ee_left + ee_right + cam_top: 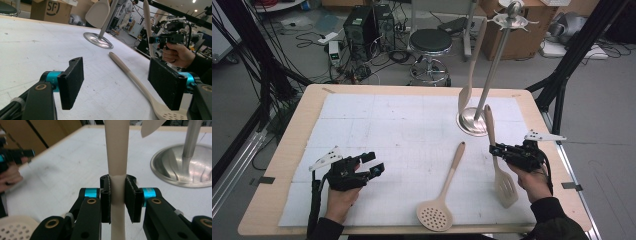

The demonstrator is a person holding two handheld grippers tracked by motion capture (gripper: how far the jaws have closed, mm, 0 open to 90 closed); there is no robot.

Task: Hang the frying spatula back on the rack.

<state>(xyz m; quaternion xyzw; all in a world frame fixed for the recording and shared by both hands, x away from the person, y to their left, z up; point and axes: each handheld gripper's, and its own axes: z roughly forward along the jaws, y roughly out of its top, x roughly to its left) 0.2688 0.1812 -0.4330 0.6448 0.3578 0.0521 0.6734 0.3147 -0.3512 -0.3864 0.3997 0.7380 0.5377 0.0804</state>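
Note:
My right gripper [495, 149] [117, 195] is shut on the handle of a beige slotted turner [504, 185] [115, 150], which is lifted off the mat with its blade toward the person. A beige skimmer spoon [443, 196] [130, 75] lies on the white mat in the middle front. My left gripper [374, 164] [117, 80] hovers at the front left, jaws open and empty. A metal utensil stand [474, 120] [98, 40] [185, 167] rises at the back right, and a beige spatula [469, 75] [98, 13] hangs from it.
The white mat [387, 130] covers most of the wooden table [287, 150]. Behind the table are a black stool [430, 42], cardboard boxes [532, 30] and cables on the floor. Black frame legs [562, 75] stand at the right.

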